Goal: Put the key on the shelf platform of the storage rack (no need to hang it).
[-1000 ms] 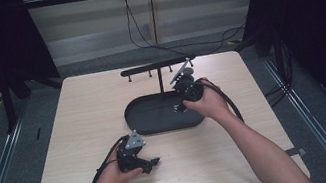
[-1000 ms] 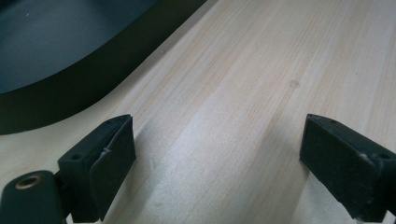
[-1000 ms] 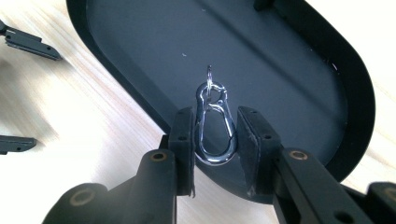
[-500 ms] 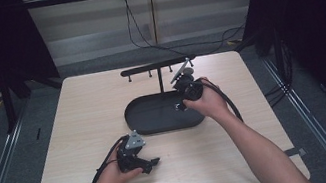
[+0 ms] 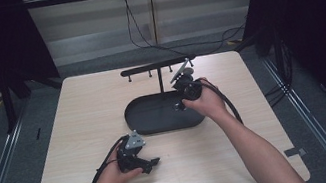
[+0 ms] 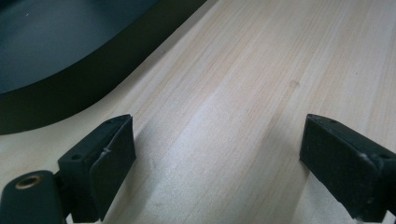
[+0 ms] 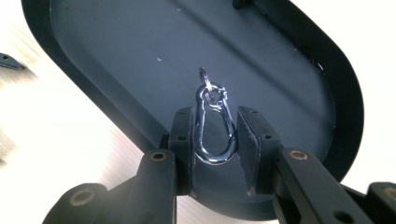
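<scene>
A shiny metal carabiner (image 7: 214,122) with a small ring at its tip sits between the pads of my right gripper (image 7: 215,135), which is shut on it above the black oval tray (image 7: 289,56). From above, that right gripper (image 5: 185,93) hangs over the right end of the tray (image 5: 149,124), just in front of a black rack with hooks (image 5: 154,66). My left gripper (image 5: 144,165) rests low over the wood near the front of the table, left of the tray. Its jaws (image 6: 219,158) stand wide open with bare wood between them.
The tray's dark curved rim (image 6: 70,93) lies to the upper left in the left gripper view. Cables trail from both grippers across the table (image 5: 79,116). Dark curtains and metal floor rails flank the table on both sides.
</scene>
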Demonstrator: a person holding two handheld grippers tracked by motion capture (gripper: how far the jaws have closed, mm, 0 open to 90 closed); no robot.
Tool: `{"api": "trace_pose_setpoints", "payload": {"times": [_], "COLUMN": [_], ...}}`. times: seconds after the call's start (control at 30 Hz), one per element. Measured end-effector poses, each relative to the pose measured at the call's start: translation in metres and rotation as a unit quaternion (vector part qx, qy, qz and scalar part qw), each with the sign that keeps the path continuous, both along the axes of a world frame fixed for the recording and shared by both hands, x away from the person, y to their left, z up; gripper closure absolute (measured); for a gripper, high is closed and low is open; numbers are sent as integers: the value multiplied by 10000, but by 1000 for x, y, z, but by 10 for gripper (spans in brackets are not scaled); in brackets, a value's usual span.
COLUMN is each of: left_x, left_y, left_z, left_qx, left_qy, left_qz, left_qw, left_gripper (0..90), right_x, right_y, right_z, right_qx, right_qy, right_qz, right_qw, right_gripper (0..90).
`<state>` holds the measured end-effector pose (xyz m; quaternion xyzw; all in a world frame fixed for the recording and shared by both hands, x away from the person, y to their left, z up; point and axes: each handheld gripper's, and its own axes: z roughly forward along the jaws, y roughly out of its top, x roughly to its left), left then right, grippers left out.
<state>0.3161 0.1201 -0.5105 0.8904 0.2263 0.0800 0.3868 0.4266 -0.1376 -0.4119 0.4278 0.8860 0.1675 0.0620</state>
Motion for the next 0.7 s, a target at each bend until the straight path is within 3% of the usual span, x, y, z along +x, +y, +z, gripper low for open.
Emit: {"api": "trace_pose_setpoints", "payload": {"times": [0.7], "left_x": [0], "left_y": [0], "left_z": [0], "left_qx": [4], "left_qy": [-2], "left_qz": [5], "left_qw": [10000], "left_gripper": [101], "right_x": [3], "right_y": [6], "right_z": [-20], "right_qx": [-54], "right_qy": [40], "right_qz": [-46], "right_qw": [10000], "right_gripper": [689]}}
